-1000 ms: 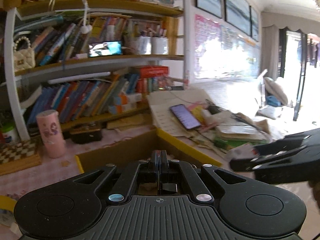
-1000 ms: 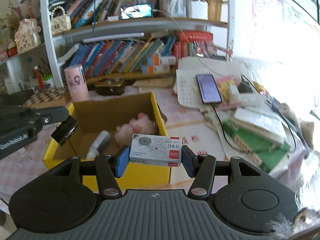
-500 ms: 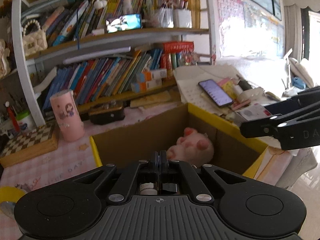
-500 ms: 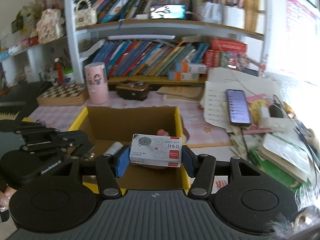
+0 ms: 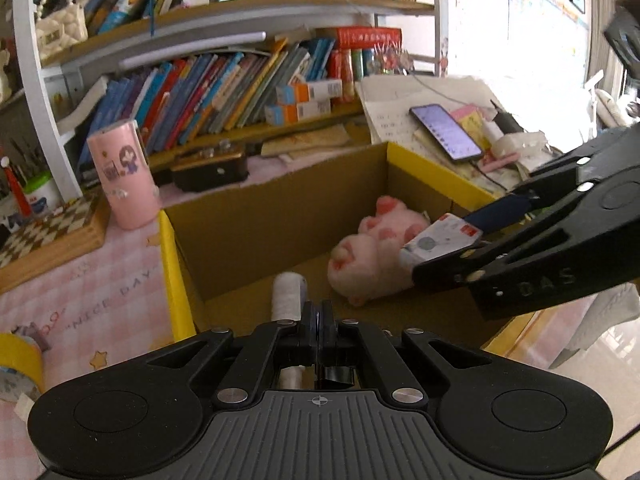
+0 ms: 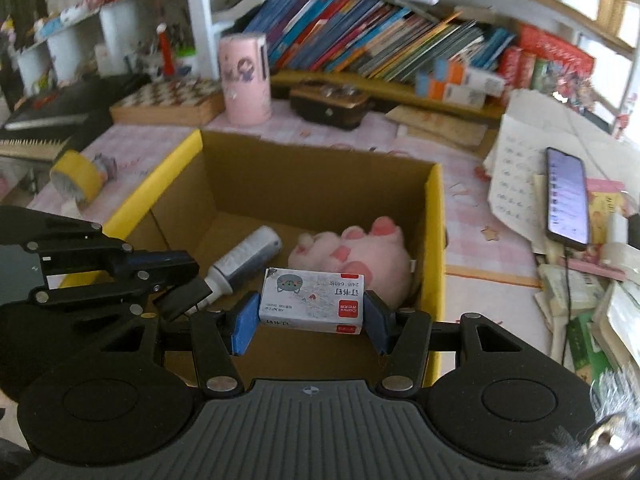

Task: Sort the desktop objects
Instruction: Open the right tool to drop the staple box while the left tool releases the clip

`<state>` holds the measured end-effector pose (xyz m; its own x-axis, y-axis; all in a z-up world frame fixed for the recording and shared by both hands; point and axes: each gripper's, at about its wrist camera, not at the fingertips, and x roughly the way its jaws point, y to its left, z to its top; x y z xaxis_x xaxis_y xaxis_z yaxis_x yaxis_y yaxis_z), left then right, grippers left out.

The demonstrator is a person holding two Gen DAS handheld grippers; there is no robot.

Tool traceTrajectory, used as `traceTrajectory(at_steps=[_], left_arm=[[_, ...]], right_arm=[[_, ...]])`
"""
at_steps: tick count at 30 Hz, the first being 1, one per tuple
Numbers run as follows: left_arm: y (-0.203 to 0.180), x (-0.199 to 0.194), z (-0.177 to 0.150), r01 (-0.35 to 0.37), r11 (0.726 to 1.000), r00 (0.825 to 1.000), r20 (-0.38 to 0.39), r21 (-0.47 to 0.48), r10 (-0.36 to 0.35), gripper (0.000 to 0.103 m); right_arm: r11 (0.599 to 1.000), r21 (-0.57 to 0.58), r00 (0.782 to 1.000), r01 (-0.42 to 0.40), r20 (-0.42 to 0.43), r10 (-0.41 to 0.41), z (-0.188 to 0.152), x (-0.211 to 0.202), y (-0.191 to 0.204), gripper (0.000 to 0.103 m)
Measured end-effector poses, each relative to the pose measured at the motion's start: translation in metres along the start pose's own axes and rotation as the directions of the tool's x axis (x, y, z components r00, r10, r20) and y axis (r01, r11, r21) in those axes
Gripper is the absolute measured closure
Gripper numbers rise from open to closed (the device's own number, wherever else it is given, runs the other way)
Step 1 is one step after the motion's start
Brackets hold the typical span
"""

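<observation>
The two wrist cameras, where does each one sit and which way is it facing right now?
Left wrist view: sits on the left tool, shut and empty, looking down into the cardboard box; the right tool enters from the right.
Right wrist view: sits on the right tool, which clamps a small staples box over the cardboard box; the left tool shows at left.
Shared: the pink plush toy, white bottle, pink cup, phone and bookshelf.

The cardboard box point(image 6: 434, 216) stands open at the top. On its floor a plush pig point(image 6: 360, 256) fills the right side and a white bottle point(image 6: 244, 258) lies at the left; bare floor shows between them and along the back wall. A pink cup point(image 6: 244, 80) stands just behind the box, a tape roll point(image 6: 76, 178) to its left.
</observation>
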<state>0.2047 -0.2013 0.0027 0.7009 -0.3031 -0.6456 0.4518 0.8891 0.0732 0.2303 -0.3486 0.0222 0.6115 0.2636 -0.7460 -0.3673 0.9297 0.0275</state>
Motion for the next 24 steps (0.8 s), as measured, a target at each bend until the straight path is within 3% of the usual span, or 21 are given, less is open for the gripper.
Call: traceTrajectory(at_steps=[15, 24], left_arm=[[0.002, 0.010, 0.000, -0.008, 0.999, 0.999, -0.043, -0.040, 0.006, 0.103], [0.000, 0.009, 0.000, -0.017, 0.999, 0.999, -0.037, -0.037, 0.016, 0.098]], right_arm=[[0.989, -0.083, 0.981, -0.123, -0.160, 0.108, 0.008, 0.045, 0.000, 0.051], [0.986, -0.077, 0.967, -0.151, -0.217, 0.131, 0.006, 0.059, 0.001, 0.051]])
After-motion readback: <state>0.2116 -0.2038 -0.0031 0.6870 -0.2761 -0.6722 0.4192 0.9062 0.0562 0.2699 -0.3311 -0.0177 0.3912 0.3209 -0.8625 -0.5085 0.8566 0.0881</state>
